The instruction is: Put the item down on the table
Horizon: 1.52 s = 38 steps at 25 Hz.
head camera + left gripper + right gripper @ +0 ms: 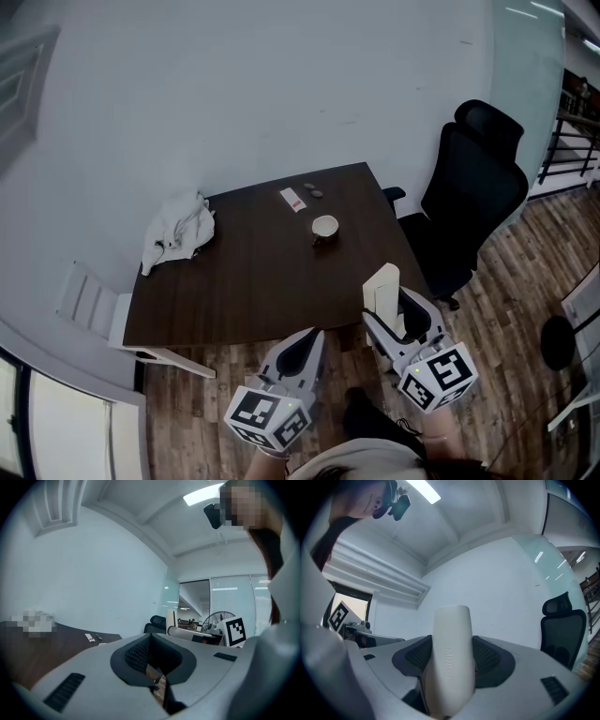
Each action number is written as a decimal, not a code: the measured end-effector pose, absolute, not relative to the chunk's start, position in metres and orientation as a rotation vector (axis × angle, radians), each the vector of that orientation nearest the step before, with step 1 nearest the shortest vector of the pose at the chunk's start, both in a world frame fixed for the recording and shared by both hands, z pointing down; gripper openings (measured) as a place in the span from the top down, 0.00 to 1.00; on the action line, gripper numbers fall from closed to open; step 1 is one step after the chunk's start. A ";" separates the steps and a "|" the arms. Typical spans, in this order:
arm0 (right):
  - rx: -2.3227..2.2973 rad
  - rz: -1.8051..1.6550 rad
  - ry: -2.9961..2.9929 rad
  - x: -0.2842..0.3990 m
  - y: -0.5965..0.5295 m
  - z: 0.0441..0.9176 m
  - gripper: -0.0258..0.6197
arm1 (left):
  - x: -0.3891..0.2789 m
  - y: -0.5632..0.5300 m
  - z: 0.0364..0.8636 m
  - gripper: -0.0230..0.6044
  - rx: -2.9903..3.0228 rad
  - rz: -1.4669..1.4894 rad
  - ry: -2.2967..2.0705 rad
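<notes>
"Plastic, I'd guess: the white item (451,653) looks smooth, stiff and light, so probably a bit slippery."
"Where is it?"
"Upright in the right claw (392,314), clamped across its lower half, in the air by the near right corner of the desk (253,281)."
"And the left claw (305,349)?"
"Closed on nothing. That low side hold suits it, but something so tall and narrow could topple once it's set down."

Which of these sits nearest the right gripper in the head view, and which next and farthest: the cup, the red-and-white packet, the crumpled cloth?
From the right gripper:
1. cup, right of centre.
2. red-and-white packet, by the far edge.
3. crumpled cloth, far left.
</notes>
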State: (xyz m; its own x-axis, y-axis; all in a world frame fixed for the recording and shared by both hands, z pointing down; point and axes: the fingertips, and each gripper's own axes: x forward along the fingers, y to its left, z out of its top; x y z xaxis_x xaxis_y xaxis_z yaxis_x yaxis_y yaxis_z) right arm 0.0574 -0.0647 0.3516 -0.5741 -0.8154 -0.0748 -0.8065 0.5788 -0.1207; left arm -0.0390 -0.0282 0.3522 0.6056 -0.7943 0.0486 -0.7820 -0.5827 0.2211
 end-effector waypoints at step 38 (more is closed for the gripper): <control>-1.148 0.135 3.364 -0.004 -0.290 0.486 0.53 | -0.067 -0.230 0.351 0.93 2.521 -0.088 -1.456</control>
State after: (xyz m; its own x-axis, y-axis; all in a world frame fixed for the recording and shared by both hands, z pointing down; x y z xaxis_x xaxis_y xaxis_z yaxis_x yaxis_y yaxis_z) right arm -0.0037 -0.2903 0.4865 -0.7154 -0.5998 0.3584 -0.5691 0.7978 0.1991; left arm -0.0671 -0.2298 0.3510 0.5050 -0.8609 0.0616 -0.8472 -0.4807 0.2261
